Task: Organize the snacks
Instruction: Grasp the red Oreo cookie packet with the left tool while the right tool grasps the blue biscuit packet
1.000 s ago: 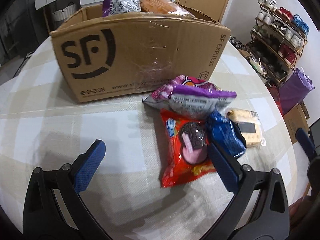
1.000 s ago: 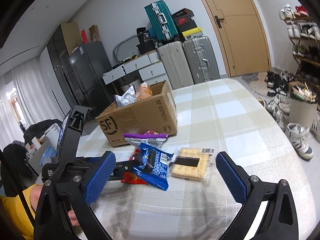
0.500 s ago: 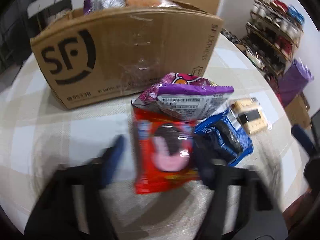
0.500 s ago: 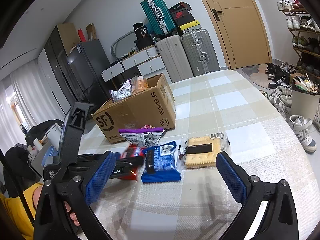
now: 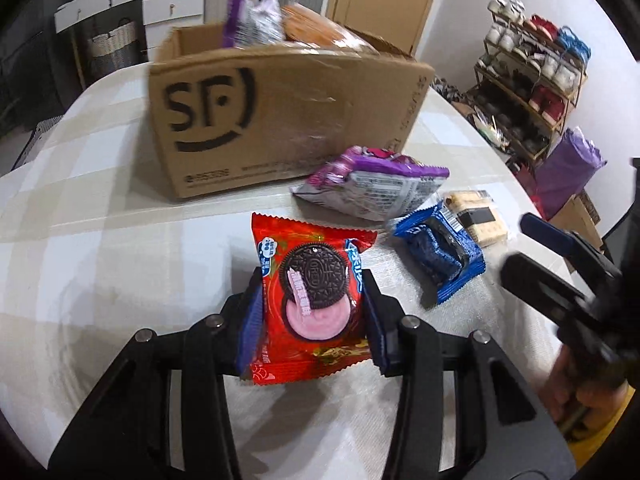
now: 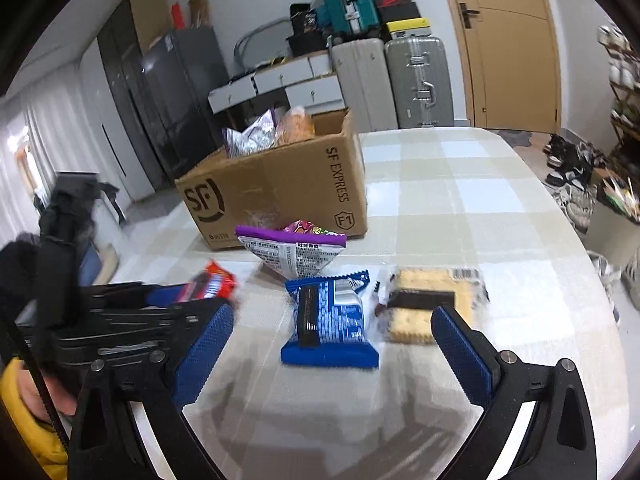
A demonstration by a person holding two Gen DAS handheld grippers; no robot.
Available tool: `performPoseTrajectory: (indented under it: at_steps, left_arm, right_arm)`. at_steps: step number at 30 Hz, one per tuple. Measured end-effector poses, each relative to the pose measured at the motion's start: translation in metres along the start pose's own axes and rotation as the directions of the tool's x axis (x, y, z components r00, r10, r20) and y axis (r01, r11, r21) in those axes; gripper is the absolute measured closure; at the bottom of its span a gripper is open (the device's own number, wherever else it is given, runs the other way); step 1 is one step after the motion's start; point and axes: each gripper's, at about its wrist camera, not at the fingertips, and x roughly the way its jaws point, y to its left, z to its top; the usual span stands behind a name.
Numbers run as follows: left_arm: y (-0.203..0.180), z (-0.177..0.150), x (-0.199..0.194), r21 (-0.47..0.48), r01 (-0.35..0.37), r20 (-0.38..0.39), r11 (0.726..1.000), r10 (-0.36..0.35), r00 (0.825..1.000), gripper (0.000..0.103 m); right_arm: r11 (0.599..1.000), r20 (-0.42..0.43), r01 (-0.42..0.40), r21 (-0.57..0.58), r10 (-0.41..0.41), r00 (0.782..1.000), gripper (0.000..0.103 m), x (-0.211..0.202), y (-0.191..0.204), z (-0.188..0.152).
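My left gripper is shut on the red cookie packet, its blue pads pressing both long sides, just in front of the cardboard SF box. That box holds a purple bag and an orange bag. On the table lie a purple snack bag, a blue cookie packet and a clear pack of crackers. My right gripper stands open, with the blue cookie packet lying just ahead between its fingers, untouched. The crackers lie by its right finger, the red packet at the left.
The table wears a pale checked cloth. A shoe rack and a purple bag stand past its right edge. Suitcases and a drawer unit line the far wall. A yellow sleeve shows at lower left.
My left gripper has closed from wide open onto the red packet and drawn it left, away from the pile. My right gripper has moved closer to the blue packet and the crackers.
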Motion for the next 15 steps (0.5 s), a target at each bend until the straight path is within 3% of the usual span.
performPoseTrajectory:
  at_steps: [1,6,9,13,15]
  left_arm:
    - [0.002,-0.007,-0.004,-0.004,0.000,0.006,1.000,0.001,1.000,0.062]
    - [0.030,-0.005,-0.024,-0.048,-0.016,0.027,0.999,0.017,1.000,0.062]
    - [0.045,-0.008,-0.039,-0.071,-0.025,0.035,0.997,0.027,0.999,0.062]
    - [0.065,-0.014,-0.057,-0.100,-0.021,0.045,0.995,0.025,0.999,0.062]
    - [0.067,-0.014,-0.062,-0.108,-0.019,0.052,0.994,0.025,0.998,0.062]
  right_arm:
    - [1.000,-0.012,-0.006,-0.004,0.006,1.000,0.003,0.005,0.001,0.002]
    - [0.998,-0.113,-0.057,-0.014,0.055,0.992,0.031,0.039,0.004,0.008]
    - [0.997,-0.156,-0.073,-0.023,0.069,0.985,0.034,0.054,0.008,0.007]
    - [0.999,-0.196,-0.025,-0.036,0.017,0.980,0.045,0.066,0.010,0.007]
    - [0.998,-0.196,0.006,-0.061,-0.018,0.980,0.058,0.066,0.013,0.006]
